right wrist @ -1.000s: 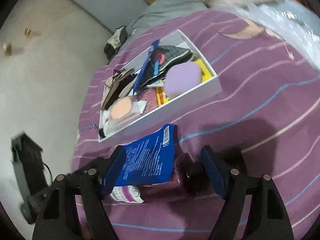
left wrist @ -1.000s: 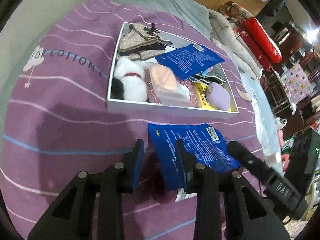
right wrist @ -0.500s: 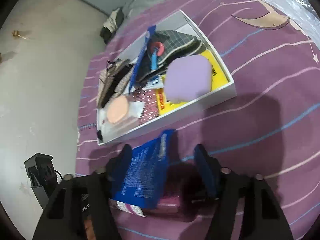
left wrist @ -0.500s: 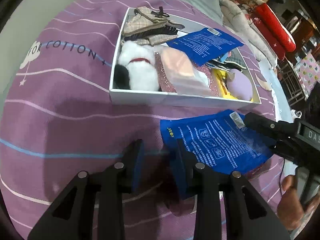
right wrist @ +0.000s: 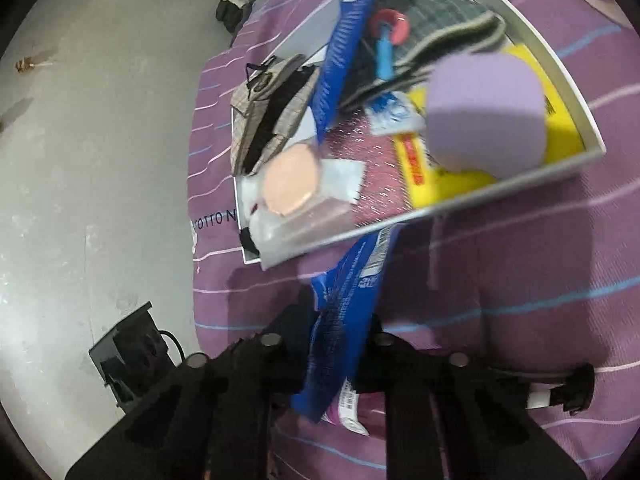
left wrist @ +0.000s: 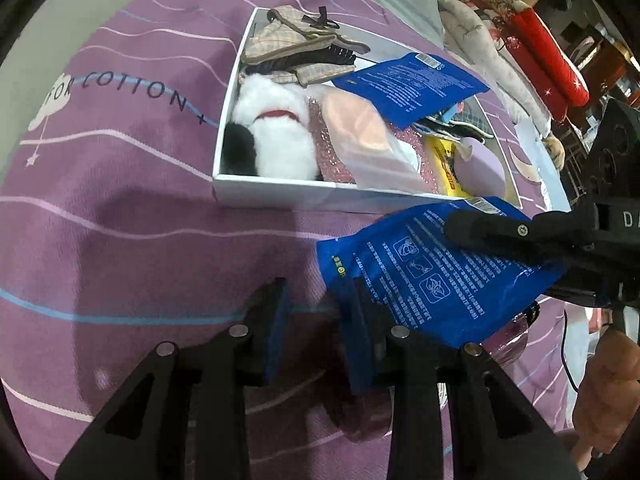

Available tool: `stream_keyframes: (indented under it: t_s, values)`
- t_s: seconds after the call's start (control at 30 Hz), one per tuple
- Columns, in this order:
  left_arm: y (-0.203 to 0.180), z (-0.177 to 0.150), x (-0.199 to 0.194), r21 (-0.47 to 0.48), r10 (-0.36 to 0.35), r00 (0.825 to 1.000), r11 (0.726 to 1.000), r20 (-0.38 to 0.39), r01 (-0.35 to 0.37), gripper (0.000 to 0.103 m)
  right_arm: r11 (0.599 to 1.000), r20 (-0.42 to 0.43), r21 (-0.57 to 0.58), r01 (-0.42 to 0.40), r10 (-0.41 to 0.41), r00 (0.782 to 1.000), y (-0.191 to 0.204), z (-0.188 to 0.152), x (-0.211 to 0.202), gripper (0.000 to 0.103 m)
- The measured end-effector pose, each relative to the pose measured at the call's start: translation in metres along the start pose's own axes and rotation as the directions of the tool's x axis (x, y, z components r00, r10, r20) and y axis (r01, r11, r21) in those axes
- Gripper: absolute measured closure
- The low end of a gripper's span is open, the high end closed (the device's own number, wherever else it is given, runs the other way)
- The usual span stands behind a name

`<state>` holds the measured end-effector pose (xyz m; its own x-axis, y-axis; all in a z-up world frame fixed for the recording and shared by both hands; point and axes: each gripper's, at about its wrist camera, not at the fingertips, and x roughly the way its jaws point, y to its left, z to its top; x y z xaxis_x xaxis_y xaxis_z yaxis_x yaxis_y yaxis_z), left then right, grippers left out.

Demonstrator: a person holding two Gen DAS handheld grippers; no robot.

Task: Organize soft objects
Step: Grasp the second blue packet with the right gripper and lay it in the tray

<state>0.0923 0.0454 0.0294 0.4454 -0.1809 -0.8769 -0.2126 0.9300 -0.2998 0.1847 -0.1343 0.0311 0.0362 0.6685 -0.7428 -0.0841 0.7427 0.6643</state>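
Right fingers (right wrist: 362, 332) just closed, I see them pinching flat blue printed pouch (left wrist: 432, 272); left gripper (left wrist: 316, 316) narrowly parted, holding nothing.

The right gripper (right wrist: 340, 332) has just been closing and now pinches the blue packet (left wrist: 432, 276), tilting it up off the purple sheet (left wrist: 140, 220).

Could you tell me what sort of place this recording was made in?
Most likely a bedroom at home: the white box sits on a purple bedspread printed "FOR COTTON", with folded quilts piled behind and a bare floor beside it.
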Motion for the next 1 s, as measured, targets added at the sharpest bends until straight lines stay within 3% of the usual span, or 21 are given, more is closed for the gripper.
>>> stream_keyframes:
  t_s: [0.23, 0.4, 0.63, 0.93, 1.0]
  values:
    - [-0.004, -0.003, -0.006, 0.011, 0.023, 0.999, 1.000, 0.043, -0.024, 0.070, 0.999, 0.050, 0.035, 0.030, -0.032, 0.998, -0.015, -0.014, -0.006, 0.097]
    - [-0.009, -0.002, -0.013, 0.033, 0.063, 0.995, 0.997, 0.076, -0.065, 0.069, 0.999, 0.116, 0.032, -0.025, 0.021, 0.993, -0.027, -0.026, -0.026, 0.099]
    - [-0.016, 0.004, -0.032, 0.059, 0.050, 0.985, 0.996, 0.167, -0.061, 0.046, 0.996, 0.254, -0.030, -0.090, 0.094, 0.963, -0.018, -0.025, -0.071, 0.101]
    - [-0.024, 0.016, -0.056, 0.055, 0.028, 0.963, 0.997, 0.266, -0.044, 0.035, 0.985, 0.360, -0.080, -0.154, 0.172, 0.917, -0.001, -0.004, -0.095, 0.101]
    - [-0.028, 0.015, -0.066, 0.089, -0.011, 0.949, 0.996, 0.314, -0.017, 0.031, 0.980, 0.379, -0.093, -0.174, 0.197, 0.904, 0.005, 0.005, -0.093, 0.101]
